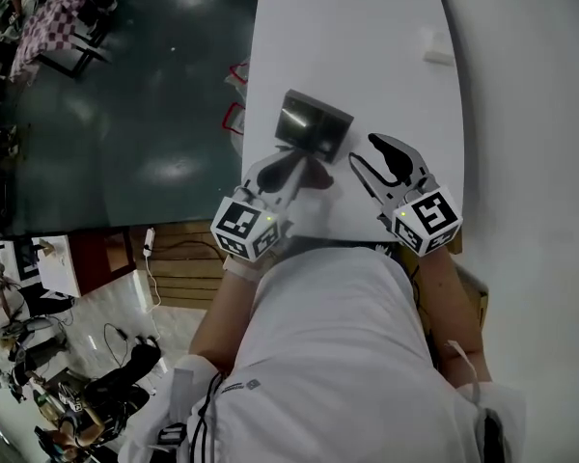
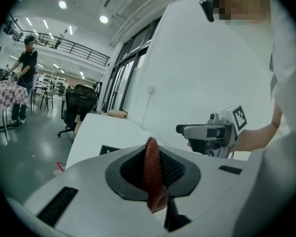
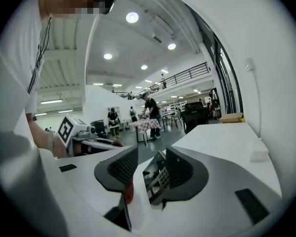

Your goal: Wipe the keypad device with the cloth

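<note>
The left tongs [image 1: 297, 168] are clamped on a rust-red cloth [image 2: 153, 174], which hangs down between the jaws. Just beyond them the keypad device [image 1: 314, 123] sits on the white surface [image 1: 367, 37], near its left edge. To its right the right tongs [image 1: 365, 150] stand wide apart, gripping nothing

The cloth [image 2: 152, 172] is coarse-woven, the keypad device [image 1: 314, 123] glossy plastic, the table [image 1: 357, 37] smooth matt white.
</note>
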The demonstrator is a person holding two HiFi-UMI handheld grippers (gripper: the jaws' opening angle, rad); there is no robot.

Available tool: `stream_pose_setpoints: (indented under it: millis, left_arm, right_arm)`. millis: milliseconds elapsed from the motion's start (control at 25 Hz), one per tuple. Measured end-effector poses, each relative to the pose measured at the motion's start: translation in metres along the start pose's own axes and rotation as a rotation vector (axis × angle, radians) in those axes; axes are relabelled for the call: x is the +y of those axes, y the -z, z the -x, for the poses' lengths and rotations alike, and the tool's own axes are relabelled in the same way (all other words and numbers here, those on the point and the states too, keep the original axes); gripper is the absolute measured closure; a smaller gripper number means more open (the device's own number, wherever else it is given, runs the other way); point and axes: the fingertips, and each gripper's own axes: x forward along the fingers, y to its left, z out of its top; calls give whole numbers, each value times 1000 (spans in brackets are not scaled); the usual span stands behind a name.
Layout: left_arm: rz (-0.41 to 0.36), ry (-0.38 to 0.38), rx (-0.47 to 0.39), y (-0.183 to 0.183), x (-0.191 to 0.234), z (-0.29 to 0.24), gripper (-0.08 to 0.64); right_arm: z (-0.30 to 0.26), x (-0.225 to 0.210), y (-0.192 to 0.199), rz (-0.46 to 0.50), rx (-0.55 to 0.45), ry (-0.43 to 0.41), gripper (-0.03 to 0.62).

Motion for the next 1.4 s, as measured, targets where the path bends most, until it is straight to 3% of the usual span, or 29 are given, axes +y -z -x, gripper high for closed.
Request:
stream_pose_setpoints:
  millis: [80, 200, 680, 1400]
  left_arm:
    - [-7, 2, -35, -12, -3, 10, 525]
    - [-18, 10, -71, -24, -5, 24, 525]
    - [-36, 20, -79, -24, -3, 54, 525]
    - [-38, 26, -118, -31, -4, 53, 525]
  right_arm:
    - [9, 10, -9, -4, -36, 18, 496]
    - [15, 23, -19, 1, -79, 31, 524]
    - [7, 52, -19, -3, -102, 43, 551]
    - [10, 56, -20, 18, -74, 76, 551]
